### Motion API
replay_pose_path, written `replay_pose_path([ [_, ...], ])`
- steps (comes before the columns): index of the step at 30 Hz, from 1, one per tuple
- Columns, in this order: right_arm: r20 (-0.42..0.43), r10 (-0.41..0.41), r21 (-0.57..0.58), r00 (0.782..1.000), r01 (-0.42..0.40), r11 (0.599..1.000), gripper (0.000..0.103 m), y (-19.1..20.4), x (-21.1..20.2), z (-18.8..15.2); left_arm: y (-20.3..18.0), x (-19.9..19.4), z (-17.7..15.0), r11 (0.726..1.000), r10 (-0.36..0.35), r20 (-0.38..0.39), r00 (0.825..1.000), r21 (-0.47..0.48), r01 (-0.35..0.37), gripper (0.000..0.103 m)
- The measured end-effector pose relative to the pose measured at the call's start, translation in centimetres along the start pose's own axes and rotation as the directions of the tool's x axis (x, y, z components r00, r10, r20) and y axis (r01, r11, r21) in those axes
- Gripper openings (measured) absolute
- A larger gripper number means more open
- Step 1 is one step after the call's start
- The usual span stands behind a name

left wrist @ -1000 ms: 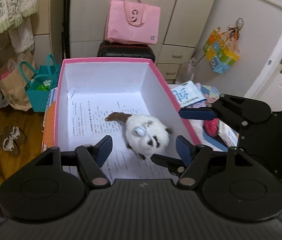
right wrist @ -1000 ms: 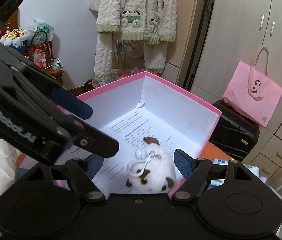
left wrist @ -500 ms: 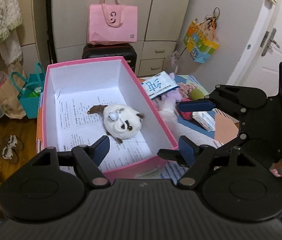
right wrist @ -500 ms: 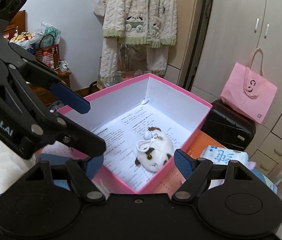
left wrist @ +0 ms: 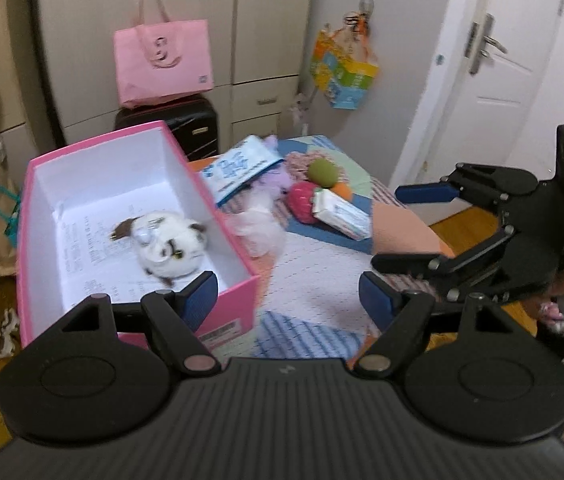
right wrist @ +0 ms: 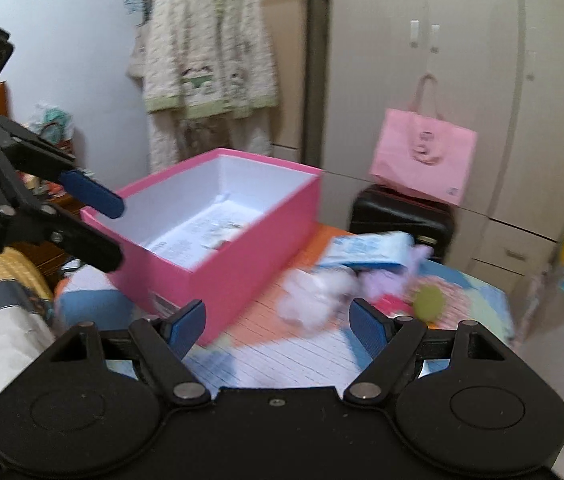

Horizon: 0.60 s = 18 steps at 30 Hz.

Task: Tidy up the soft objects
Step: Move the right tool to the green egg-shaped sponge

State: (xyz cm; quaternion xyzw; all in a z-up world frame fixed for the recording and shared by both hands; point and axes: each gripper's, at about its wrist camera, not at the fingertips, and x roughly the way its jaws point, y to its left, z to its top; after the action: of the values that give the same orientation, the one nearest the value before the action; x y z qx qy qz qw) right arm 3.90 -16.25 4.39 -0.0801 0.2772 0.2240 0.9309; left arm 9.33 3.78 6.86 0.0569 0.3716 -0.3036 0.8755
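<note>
A pink box [left wrist: 238,292] with a white inside stands on the bed, and a white-and-brown plush [left wrist: 170,244] lies in it. To its right lie a white fluffy toy [left wrist: 258,228], a purple plush [left wrist: 274,180], a red strawberry [left wrist: 299,204] and a green ball [left wrist: 321,172]. My left gripper [left wrist: 287,300] hangs over the bedspread by the box's near corner; its jaws are opening, with nothing between them. My right gripper [right wrist: 278,324] stands open and empty, facing the blurred fluffy toy [right wrist: 309,300] beside the box [right wrist: 242,256].
A blue-and-white packet [left wrist: 238,168] and a tissue pack [left wrist: 341,214] lie among the toys. A pink bag [left wrist: 162,64] sits on a black suitcase [left wrist: 186,120] by the wardrobe. A knit cardigan [right wrist: 206,56] hangs at the left, a door [left wrist: 493,80] at the right.
Both grippers drew back from over the box and swung right toward the toys on the bedspread. The plush stayed in the box. The left jaws widened.
</note>
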Motion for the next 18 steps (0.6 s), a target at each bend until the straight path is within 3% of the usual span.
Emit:
replay_pose_path([
  [9, 0.009, -0.09, 0.063, 0.996, 0.089, 0.994, 0.084, -3.7, -1.8, -3.2, -3.5, 3.5, 0.1, 0.994, -0.078, -0.031, 0.997, 0.075, 0.08, 0.078],
  [18, -0.005, -0.127, 0.176, 0.992, 0.126, 0.976, 0.084, -8.5, -0.1, -5.4, -5.8, 8.5, 0.3, 0.987, -0.108, -0.042, 0.993, 0.113, 0.112, 0.078],
])
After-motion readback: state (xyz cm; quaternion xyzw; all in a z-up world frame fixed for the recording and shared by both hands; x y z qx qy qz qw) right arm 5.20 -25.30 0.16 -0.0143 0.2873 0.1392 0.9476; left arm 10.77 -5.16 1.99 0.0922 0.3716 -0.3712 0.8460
